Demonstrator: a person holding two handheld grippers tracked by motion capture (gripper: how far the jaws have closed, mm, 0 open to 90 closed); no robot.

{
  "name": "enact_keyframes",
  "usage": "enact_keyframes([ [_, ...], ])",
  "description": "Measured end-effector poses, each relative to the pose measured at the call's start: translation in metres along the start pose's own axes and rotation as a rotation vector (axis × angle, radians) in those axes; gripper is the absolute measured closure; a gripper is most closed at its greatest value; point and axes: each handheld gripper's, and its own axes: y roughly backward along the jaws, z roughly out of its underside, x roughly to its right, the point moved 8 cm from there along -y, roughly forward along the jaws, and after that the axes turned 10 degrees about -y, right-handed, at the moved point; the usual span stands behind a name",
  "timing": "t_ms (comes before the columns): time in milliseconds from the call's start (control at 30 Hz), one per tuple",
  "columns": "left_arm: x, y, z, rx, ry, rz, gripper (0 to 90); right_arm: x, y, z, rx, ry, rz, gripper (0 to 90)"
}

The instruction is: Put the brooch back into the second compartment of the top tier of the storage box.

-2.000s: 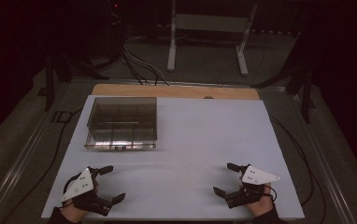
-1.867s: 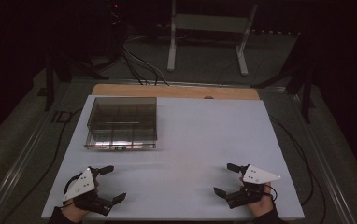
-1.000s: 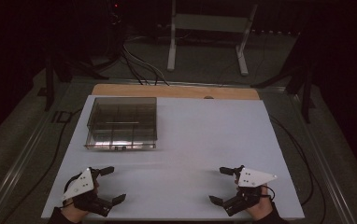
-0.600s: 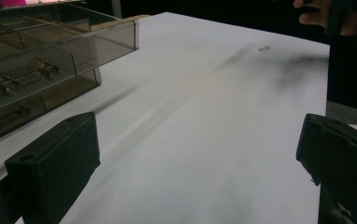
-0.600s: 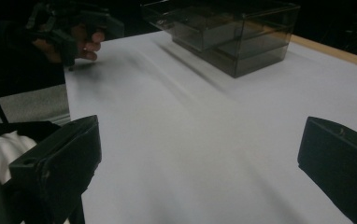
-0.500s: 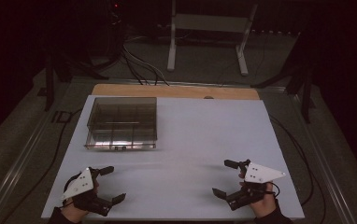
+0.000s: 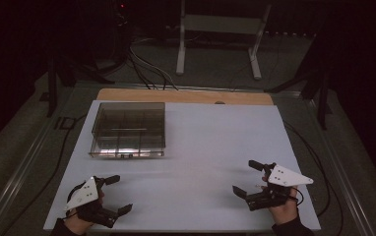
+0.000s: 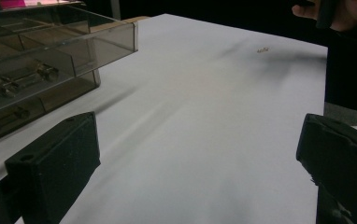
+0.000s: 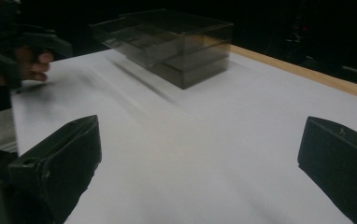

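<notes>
A smoky clear compartment box (image 7: 128,130) sits at the far left of the white table sheet (image 7: 210,142). In the left gripper view the box (image 8: 36,70) holds small metal parts (image 8: 20,81) in its compartments. My left gripper (image 7: 119,194) hovers near the front left corner, open, with nothing between its jaws (image 8: 200,158). My right gripper (image 7: 243,177) is near the front right, also open and empty (image 9: 200,158). A tiny pale piece (image 8: 262,49) lies on the sheet near the other hand (image 8: 335,11). The box (image 9: 167,42) lies far ahead in the right gripper view.
A wooden strip (image 7: 186,96) runs along the table's far edge. Behind it stand a metal frame (image 7: 220,29) and floor cables (image 7: 146,64). White sheet stretches between the grippers and the box. The left hand with its gripper (image 9: 17,51) appears at the left of the right gripper view.
The right gripper drifted slightly inward a second ago, then back out to the right. The left gripper has barely moved. Both stayed open.
</notes>
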Motion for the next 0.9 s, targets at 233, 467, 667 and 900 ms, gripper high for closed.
enact_keyframes([
  [233,0.0,0.0,0.0,-0.002,0.0,0.0,0.6,0.014,0.006,0.001,0.001,-0.031,0.05,0.0],
  [467,0.001,0.0,0.0,-0.002,0.0,0.004,0.6,0.027,0.012,0.005,-0.013,-0.047,0.094,0.0],
  [667,0.0,0.0,0.0,0.001,0.004,0.002,0.6,0.037,0.016,0.009,-0.036,-0.055,0.137,0.0],
  [900,0.0,0.001,0.0,0.003,0.004,0.004,0.6,0.052,0.022,0.019,-0.077,-0.078,0.171,0.0],
])
